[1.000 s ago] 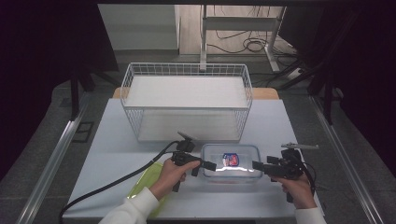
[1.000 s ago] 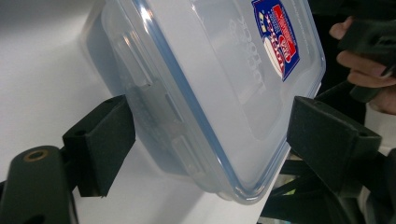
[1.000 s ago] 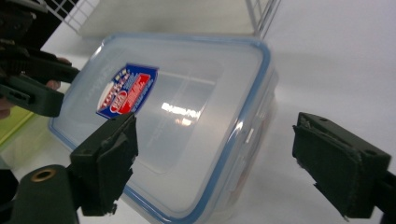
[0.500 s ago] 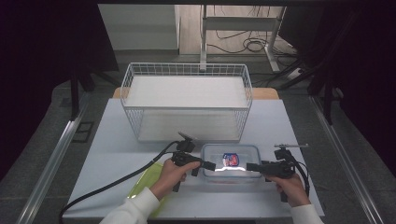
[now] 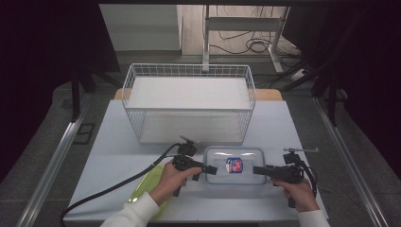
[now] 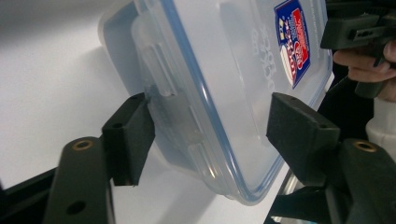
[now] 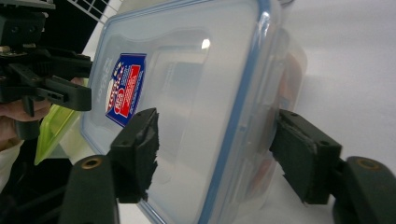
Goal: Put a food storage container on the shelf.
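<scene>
High view, worktop (image 5: 118, 156): white surface; wire basket (image 5: 189, 101) stands at the far half, well apart from both hands; a green lid-like piece (image 5: 147, 187) lies under the left forearm
Container (image 5: 234, 165): clear lidded box with blue seal and a red-and-blue label (image 5: 234, 165); sits flat near the front edge, between the two grippers, just in front of the basket
Left gripper (image 5: 211, 170): at the box's left end; jaws have just been closing, box end between them; in the left gripper view (image 6: 210, 126) one pad touches the side latch, the other stands off the lid, so not yet pinching
Right gripper (image 5: 259, 170): at the box's right end; jaws have just been closing; right gripper view (image 7: 217, 149) has both pads spread with gaps beside the box
Risk, largest: uneven closing could shove the box sideways or tilt it; cause, one pad landing first
Risk, lesser: left pad could catch the latch (image 6: 161, 70) and spring it; cause, contact on the flap
Risk, least: slick plastic may slip if lifted
Views compared: high view gives layout and basket; gripper views give pad gaps and the latch
</scene>
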`<state>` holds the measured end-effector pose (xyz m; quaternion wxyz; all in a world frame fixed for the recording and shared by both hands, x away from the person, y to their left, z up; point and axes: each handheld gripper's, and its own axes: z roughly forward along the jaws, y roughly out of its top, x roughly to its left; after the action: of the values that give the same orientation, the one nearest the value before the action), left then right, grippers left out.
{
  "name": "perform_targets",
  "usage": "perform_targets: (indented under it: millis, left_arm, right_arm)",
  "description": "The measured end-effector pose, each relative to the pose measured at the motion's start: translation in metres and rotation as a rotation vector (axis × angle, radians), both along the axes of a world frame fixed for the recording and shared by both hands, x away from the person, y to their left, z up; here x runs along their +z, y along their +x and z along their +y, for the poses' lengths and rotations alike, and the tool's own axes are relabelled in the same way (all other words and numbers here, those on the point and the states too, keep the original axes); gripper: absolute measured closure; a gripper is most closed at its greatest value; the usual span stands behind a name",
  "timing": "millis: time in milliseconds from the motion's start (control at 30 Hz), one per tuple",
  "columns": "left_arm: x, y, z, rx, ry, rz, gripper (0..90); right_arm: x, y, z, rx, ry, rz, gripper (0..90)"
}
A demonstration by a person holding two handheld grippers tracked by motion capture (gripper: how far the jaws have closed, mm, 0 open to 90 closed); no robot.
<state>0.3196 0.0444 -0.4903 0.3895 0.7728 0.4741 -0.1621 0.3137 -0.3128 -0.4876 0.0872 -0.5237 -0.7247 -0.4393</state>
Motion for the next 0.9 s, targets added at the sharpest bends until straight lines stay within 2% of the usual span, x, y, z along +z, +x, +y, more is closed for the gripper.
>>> perform_targets:
  millis: [200, 267, 400, 567, 667, 900]
  left_arm:
    - [0.004, -0.008, 0.001, -0.016, 0.013, -0.048, 37.1]
    - [0.004, -0.01, 0.001, -0.016, 0.011, -0.055, 38.7]
    - [0.005, -0.012, 0.003, -0.029, 0.015, -0.07, 39.7]
    - [0.005, -0.014, 0.006, -0.028, -0.002, -0.092, 43.4]
    - [0.003, -0.014, 0.009, -0.019, -0.034, -0.094, 45.9]
    - [0.003, -0.017, 0.01, -0.033, -0.03, -0.11, 47.0]
  right_arm:
    - [0.002, -0.007, -0.005, 0.012, 0.014, -0.026, 39.6]
    - [0.002, -0.007, -0.009, 0.026, 0.037, -0.027, 42.4]
    - [0.001, -0.008, -0.012, 0.033, 0.053, -0.029, 44.0]
    - [0.0, -0.011, -0.014, 0.034, 0.071, -0.041, 46.6]
    - [-0.001, -0.014, -0.018, 0.04, 0.094, -0.045, 48.7]
    - [-0.001, -0.014, -0.02, 0.053, 0.109, -0.045, 49.9]
